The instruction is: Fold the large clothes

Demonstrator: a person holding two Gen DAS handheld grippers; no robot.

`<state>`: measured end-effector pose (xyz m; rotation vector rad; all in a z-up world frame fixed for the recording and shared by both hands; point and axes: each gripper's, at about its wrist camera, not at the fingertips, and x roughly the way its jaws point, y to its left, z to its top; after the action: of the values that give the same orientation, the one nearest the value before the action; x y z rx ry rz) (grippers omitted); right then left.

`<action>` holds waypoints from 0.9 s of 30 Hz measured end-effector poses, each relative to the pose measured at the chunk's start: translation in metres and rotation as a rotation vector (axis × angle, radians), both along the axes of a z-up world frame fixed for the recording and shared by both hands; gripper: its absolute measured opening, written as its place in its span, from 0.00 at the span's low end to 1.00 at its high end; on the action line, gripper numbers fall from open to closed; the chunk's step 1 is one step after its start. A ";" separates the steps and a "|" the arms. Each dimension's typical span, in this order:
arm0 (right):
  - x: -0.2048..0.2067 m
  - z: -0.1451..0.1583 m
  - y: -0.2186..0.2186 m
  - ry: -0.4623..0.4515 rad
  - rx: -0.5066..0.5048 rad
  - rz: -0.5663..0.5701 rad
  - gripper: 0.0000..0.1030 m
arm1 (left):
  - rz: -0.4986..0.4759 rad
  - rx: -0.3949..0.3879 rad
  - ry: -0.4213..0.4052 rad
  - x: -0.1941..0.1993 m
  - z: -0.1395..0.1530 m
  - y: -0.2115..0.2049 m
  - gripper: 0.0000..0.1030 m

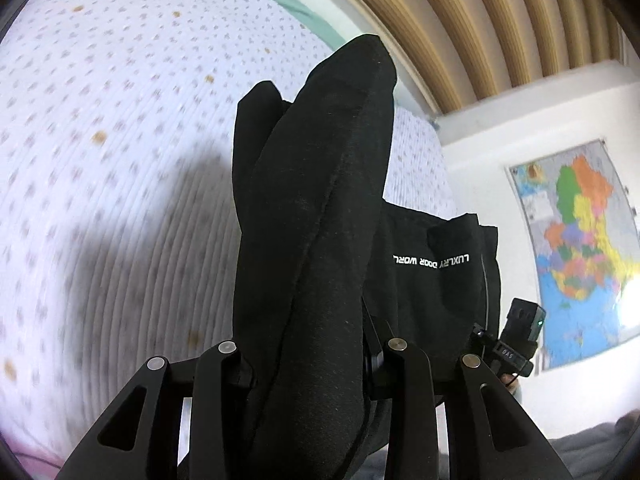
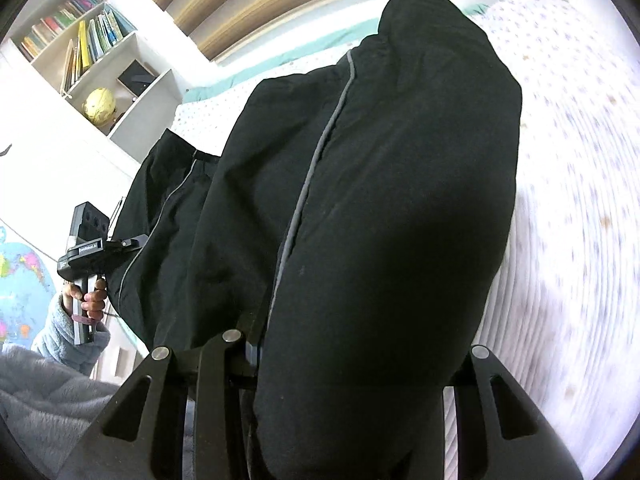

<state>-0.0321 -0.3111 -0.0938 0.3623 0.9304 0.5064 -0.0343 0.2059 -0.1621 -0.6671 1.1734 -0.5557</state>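
Both grippers clamped on one black garment [image 1: 316,208], lifted above the bed [image 1: 100,140]. Left gripper [image 1: 308,360] pinches a thick fold that rises between its jaws; right gripper [image 2: 340,364] grips another bulky fold with grey piping. Cloth hangs stretched between the two. White print on the garment, seen upside down, reads "LUXURY DOOR WORL". One wall map [image 1: 580,248], one bookshelf [image 2: 92,52], one yellow globe [image 2: 99,106].
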 end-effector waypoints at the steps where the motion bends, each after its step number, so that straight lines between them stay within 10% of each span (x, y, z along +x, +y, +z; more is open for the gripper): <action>1: -0.002 0.000 0.001 0.008 0.003 -0.003 0.41 | -0.008 0.015 -0.001 -0.012 0.001 0.001 0.35; 14: 0.055 -0.053 0.020 0.106 0.054 -0.134 0.35 | 0.082 0.067 0.049 -0.036 -0.063 0.010 0.35; 22: 0.062 -0.129 0.015 0.275 0.013 -0.201 0.38 | 0.169 0.087 0.236 -0.041 -0.139 0.047 0.42; 24: 0.061 -0.143 0.017 0.287 -0.040 -0.191 0.53 | 0.230 0.075 0.322 -0.043 -0.168 0.061 0.67; 27: 0.057 -0.154 0.016 0.322 -0.068 -0.261 0.83 | 0.314 -0.057 0.391 -0.054 -0.189 0.082 0.71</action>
<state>0.0251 -0.2955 -0.2481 0.5049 1.1876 0.1781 -0.0883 0.2879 -0.3514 -1.0196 1.3839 -0.1964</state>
